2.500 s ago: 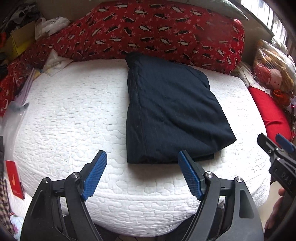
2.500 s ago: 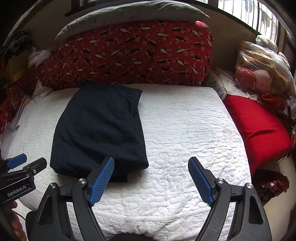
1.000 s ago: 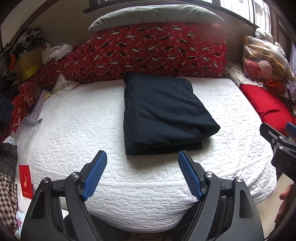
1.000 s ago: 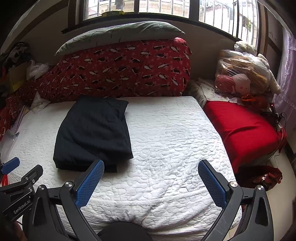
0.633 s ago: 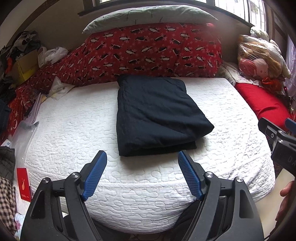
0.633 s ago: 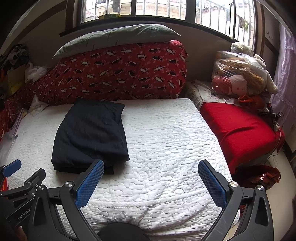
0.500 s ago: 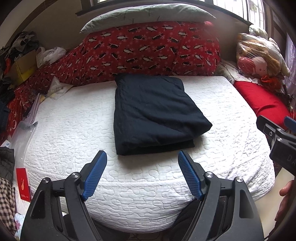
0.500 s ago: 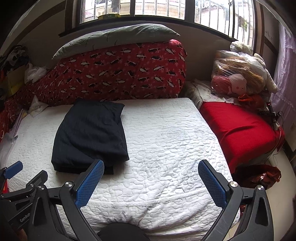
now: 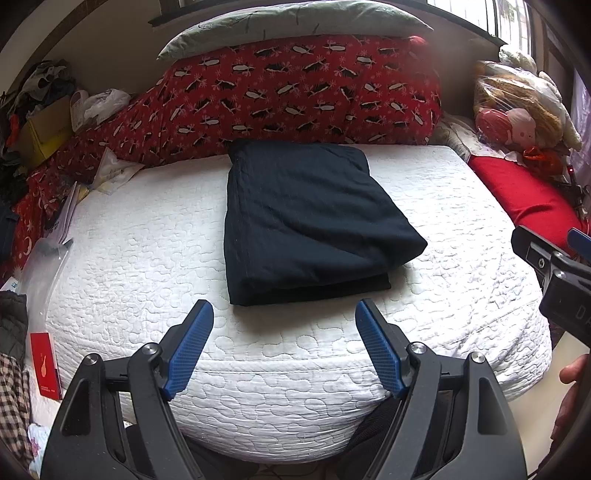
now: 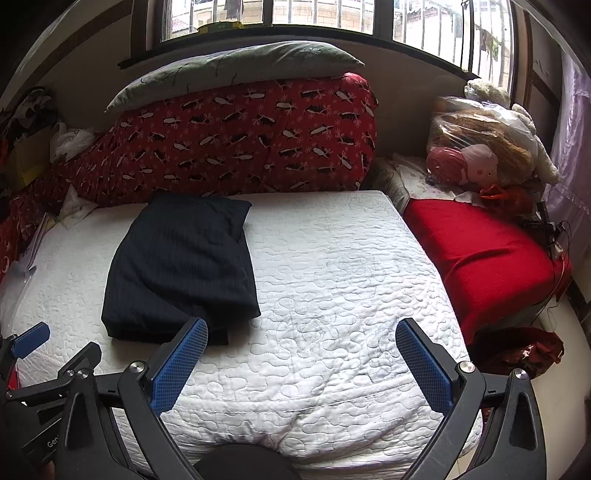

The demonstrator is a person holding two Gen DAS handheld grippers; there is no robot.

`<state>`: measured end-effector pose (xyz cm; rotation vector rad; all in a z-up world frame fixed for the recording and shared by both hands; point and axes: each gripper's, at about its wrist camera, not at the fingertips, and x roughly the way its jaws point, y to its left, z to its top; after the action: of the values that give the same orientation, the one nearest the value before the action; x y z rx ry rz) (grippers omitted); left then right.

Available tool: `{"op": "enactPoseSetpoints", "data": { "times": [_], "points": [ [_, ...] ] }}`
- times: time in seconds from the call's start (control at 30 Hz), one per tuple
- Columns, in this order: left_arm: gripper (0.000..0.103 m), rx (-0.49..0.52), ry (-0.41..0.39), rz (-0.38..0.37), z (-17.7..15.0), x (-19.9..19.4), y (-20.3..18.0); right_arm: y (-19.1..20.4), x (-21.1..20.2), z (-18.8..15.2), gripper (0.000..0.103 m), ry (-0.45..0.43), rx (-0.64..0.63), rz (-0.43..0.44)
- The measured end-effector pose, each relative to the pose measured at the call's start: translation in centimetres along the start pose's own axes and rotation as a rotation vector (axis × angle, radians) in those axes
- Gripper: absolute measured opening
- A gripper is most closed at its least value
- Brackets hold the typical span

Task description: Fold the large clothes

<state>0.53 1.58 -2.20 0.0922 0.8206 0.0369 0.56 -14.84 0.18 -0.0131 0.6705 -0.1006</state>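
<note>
White quilted mattress (image 10: 332, 295) fills the middle. Behind it, a long red penguin-print bolster (image 10: 240, 144) leans on the wall, with a grey-green pillow (image 10: 236, 66) lying on top. To the right, a plain red cushion (image 10: 480, 254), and behind that a plastic bag of plush toys (image 10: 484, 147). A barred window (image 10: 332, 14) runs above.

White quilted mattress (image 9: 147, 258), carrying a folded dark garment (image 9: 306, 221); along its far edge a red patterned quilt roll (image 9: 295, 92), possibly resting partly on it.
</note>
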Motion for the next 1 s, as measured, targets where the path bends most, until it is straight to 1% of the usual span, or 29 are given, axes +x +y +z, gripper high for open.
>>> {"op": "enactPoseSetpoints", "data": {
  "times": [0.2,0.43,1.0],
  "points": [
    [0.079,0.000,0.016,0.002,-0.1,0.5,0.1,-0.2,0.2,0.0,0.102,0.001,0.011,-0.015],
    [0.079,-0.023,0.031,0.003,-0.1,0.9,0.6,0.0,0.6,0.0,0.102,0.013,0.001,-0.022],
    [0.079,-0.015,0.054,-0.004,-0.3,1.4,0.4,0.4,1.1,-0.2,0.102,0.025,-0.011,-0.024]
  ]
}}
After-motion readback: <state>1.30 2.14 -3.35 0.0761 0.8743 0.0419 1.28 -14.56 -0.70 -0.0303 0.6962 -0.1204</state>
